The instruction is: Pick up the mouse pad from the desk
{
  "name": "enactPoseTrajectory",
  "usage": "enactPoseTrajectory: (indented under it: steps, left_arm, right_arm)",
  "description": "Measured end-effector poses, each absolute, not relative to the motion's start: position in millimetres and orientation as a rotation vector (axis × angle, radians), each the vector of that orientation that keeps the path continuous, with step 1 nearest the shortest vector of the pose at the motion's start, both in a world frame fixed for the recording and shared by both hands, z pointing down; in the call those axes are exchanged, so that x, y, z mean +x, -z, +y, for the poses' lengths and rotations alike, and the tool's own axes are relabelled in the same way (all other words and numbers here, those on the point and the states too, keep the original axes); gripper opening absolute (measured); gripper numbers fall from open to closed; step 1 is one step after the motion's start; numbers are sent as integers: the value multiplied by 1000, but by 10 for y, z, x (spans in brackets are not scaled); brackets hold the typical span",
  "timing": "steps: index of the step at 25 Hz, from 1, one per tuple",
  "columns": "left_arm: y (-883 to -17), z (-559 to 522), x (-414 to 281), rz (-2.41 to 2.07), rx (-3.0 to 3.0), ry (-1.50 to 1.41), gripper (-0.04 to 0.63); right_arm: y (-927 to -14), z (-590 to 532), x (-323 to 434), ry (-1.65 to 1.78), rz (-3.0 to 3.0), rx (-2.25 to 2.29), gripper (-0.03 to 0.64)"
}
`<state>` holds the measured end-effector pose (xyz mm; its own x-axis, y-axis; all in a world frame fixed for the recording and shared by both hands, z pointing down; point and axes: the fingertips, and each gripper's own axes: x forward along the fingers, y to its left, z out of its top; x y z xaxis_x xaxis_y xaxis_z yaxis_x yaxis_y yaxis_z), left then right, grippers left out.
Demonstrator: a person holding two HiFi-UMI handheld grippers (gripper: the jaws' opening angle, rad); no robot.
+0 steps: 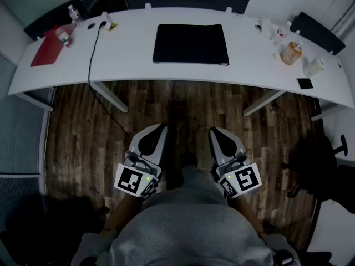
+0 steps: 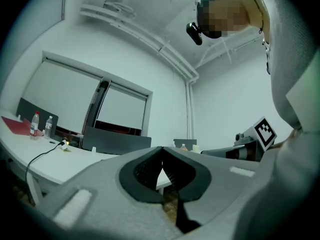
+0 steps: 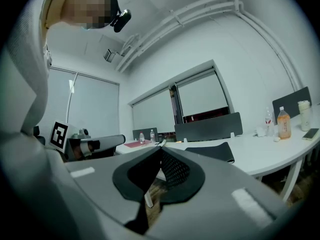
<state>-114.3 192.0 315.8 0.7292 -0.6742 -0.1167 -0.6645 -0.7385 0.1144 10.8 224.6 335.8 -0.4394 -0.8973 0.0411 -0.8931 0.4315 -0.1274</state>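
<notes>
A black rectangular mouse pad (image 1: 191,44) lies flat in the middle of the white curved desk (image 1: 133,71). In the right gripper view the mouse pad (image 3: 212,152) shows as a dark slab on the desk ahead. My left gripper (image 1: 162,127) and right gripper (image 1: 212,131) are both held close to the person's body, over the wooden floor, well short of the desk. Both are shut with nothing between the jaws. In the left gripper view my left gripper (image 2: 161,149) has its tips touching; the same holds for my right gripper (image 3: 162,148) in its own view.
A red folder (image 1: 49,49) and bottles (image 1: 75,14) sit at the desk's left end, and a black cable (image 1: 92,54) hangs over the front edge. A jar (image 1: 290,53), a cup (image 1: 314,66) and a phone (image 1: 304,83) are at the right end. Dark chairs (image 1: 317,31) stand behind the desk.
</notes>
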Motion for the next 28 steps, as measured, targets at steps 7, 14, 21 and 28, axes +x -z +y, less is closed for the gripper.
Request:
enactPoseTrajectory:
  steps: [7,14,21,28]
  left_arm:
    - [-3093,1373,-797,-1143,2852,268,-3]
    - [-2988,1029,-573,-1172,2873,309,-3]
    - [-3011,883,-538,-1181,2867,299,-3]
    - [-3010,822,-617,-1183,2853,293,-4]
  right_arm:
    - [-3327,1672,475,191,2650,-1626,-2]
    - [-3324,1301,711,155,2688,-1605,-2]
    - [-3252,1117,665,149,2685,-1564,-2]
    - [-3189,1057,564,147,2683,-1549,-2]
